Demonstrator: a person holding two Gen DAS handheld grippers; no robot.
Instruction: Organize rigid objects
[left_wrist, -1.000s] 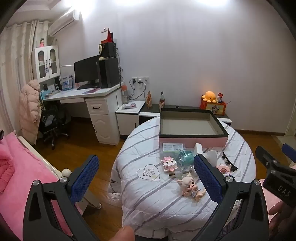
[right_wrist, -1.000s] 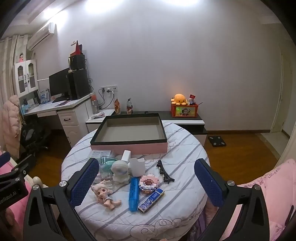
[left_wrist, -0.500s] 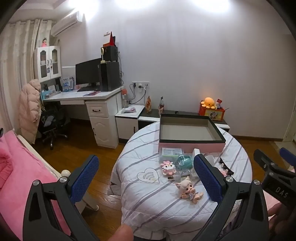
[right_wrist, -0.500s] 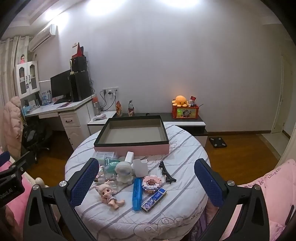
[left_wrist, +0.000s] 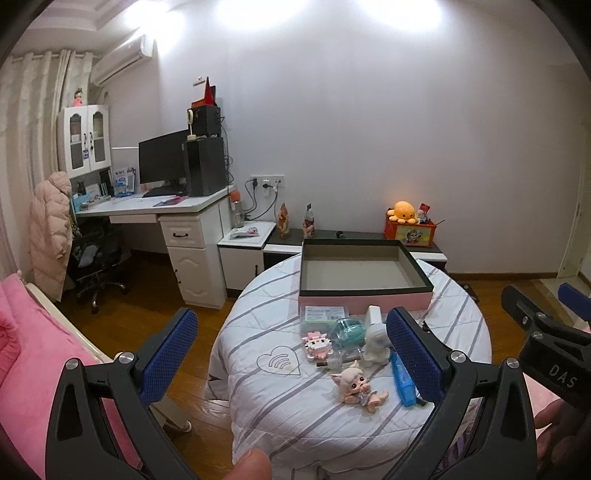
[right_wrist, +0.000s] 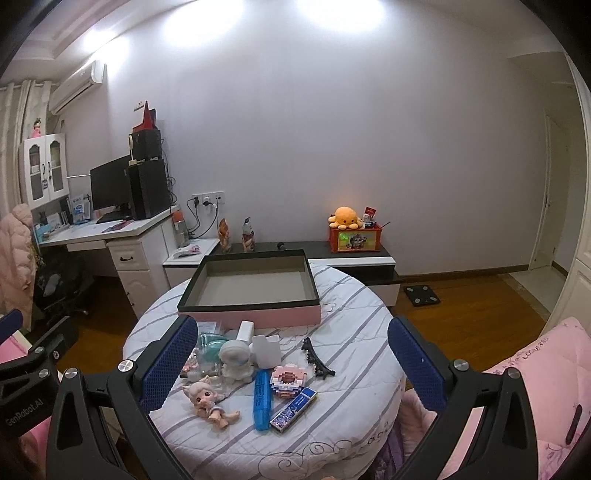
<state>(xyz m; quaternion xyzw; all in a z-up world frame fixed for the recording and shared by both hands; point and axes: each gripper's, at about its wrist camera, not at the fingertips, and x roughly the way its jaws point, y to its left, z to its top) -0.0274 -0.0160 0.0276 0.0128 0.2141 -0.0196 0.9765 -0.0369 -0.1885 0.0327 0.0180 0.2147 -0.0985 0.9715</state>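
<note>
Toys (right_wrist: 236, 373) clustered on round table (right_wrist: 351, 435) before empty pink box (right_wrist: 251, 291), ahead of both wide-apart, empty grippers, right gripper (right_wrist: 291, 363) nearer than left gripper (left_wrist: 291, 360).

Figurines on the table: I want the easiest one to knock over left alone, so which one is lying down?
The pink-haired doll, sprawled nearest the front edge; the white figurine stands upright.
</note>
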